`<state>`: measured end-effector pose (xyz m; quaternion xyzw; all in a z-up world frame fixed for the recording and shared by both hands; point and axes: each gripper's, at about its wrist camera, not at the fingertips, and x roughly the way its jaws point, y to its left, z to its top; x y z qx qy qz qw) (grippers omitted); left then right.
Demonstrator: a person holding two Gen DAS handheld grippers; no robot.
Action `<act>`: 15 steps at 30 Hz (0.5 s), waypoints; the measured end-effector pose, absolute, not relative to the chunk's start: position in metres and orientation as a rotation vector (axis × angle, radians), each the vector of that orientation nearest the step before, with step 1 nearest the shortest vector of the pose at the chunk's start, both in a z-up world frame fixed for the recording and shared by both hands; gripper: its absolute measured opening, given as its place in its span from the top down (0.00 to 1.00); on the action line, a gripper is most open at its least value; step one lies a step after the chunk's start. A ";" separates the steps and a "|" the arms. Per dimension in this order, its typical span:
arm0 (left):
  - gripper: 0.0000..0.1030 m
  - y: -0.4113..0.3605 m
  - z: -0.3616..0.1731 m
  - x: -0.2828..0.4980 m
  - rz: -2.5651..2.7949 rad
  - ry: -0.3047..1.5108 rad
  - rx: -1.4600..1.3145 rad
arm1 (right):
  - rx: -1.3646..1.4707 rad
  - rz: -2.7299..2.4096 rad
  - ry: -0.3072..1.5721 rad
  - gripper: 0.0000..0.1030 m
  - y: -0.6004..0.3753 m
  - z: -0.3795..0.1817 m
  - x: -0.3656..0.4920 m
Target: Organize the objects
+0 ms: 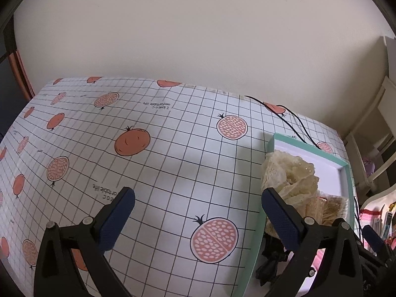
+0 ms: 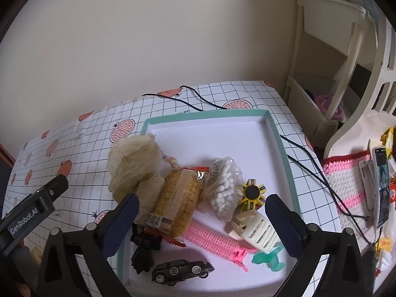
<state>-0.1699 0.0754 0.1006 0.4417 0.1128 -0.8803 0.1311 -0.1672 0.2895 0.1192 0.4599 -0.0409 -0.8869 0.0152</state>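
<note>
Tools agape, tray holding toy car

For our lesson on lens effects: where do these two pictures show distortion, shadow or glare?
Left wrist view: tablecloth grid lines bow outward, corners go black, soft shadows lie between the open jaws. Right wrist view: the tray rim curves, the toy car casts a faint shadow, and the phone screen shows mild glare.

The left gripper, black-armed with dark blue padded fingers, is spread wide and holds nothing. The right gripper is spread just as wide, also empty, its blue fingers pointing forward and down.
</note>
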 end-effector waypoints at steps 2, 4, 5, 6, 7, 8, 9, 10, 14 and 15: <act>0.01 0.073 0.104 -0.166 -2.567 0.345 1.285 | 1.427 -2.755 -0.117 0.00 0.288 0.122 -0.165; 0.01 0.073 0.108 -0.163 -2.562 0.335 1.285 | 1.428 -2.752 -0.095 0.00 0.285 0.124 -0.162; 0.01 0.074 0.110 -0.161 -2.555 0.310 1.292 | 1.429 -2.752 -0.092 0.00 0.284 0.126 -0.161; 0.01 0.074 0.111 -0.160 -2.551 0.288 1.296 | 1.431 -2.751 -0.093 0.00 0.284 0.127 -0.160; 0.01 0.075 0.113 -0.158 -2.545 0.257 1.297 | 1.436 -2.747 -0.096 0.00 0.283 0.128 -0.158; 0.01 0.075 0.114 -0.156 -2.540 0.242 1.296 | 1.442 -2.739 -0.102 0.00 0.282 0.129 -0.157; 0.01 0.075 0.115 -0.155 -2.538 0.232 1.298 | 1.445 -2.733 -0.105 0.00 0.281 0.130 -0.155; 0.01 0.075 0.116 -0.152 -2.537 0.224 1.302 | 1.449 -2.727 -0.098 0.00 0.280 0.131 -0.152; 0.01 0.077 0.119 -0.146 -2.523 0.204 1.340 | 1.466 -2.729 -0.035 0.00 0.279 0.136 -0.143; 0.01 0.078 0.119 -0.145 -2.521 0.193 1.343 | 1.470 -2.730 -0.028 0.00 0.279 0.137 -0.141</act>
